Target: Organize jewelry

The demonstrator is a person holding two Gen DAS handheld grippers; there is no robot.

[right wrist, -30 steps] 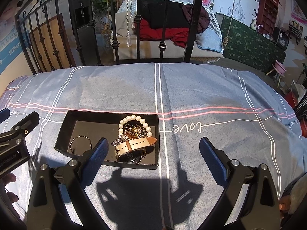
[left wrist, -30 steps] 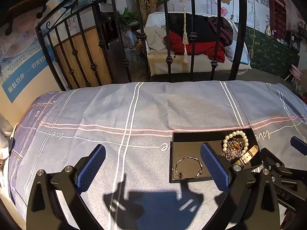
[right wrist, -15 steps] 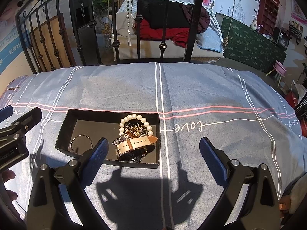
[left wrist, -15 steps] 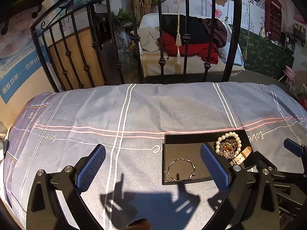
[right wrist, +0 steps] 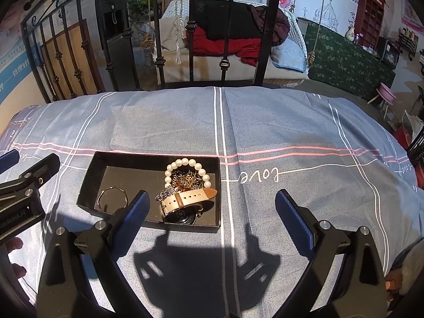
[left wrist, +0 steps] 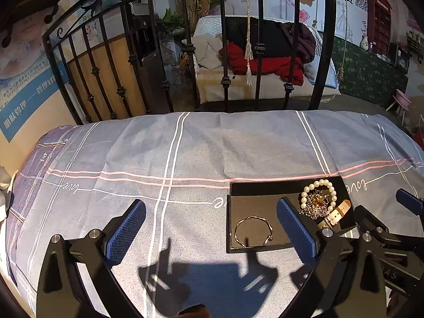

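Observation:
A black tray (right wrist: 90, 175) lies on the bed and also shows in the left wrist view (left wrist: 230, 212). In it lie a thin metal bangle (right wrist: 102, 194) (left wrist: 253, 230), a pearl bracelet (right wrist: 182, 163) (left wrist: 318, 185), a tangled gold and silver chain (right wrist: 185, 180) (left wrist: 315, 204) and a watch with a beige strap (right wrist: 185, 198) (left wrist: 335, 213). My left gripper (left wrist: 210, 228) is open and empty, left of the tray. My right gripper (right wrist: 212, 217) is open and empty, at the tray's near right corner.
The bed has a grey-blue sheet (right wrist: 265, 122) with white and pink lines. A black iron bed frame (left wrist: 225, 53) stands at the far edge. A wall (left wrist: 23, 111) borders the left side. Beyond the frame lies a mattress with clothes (right wrist: 225, 39).
The left wrist view has shifted a little, so the tray sits slightly further left in it. The right gripper has hardly moved. Both grippers stay open.

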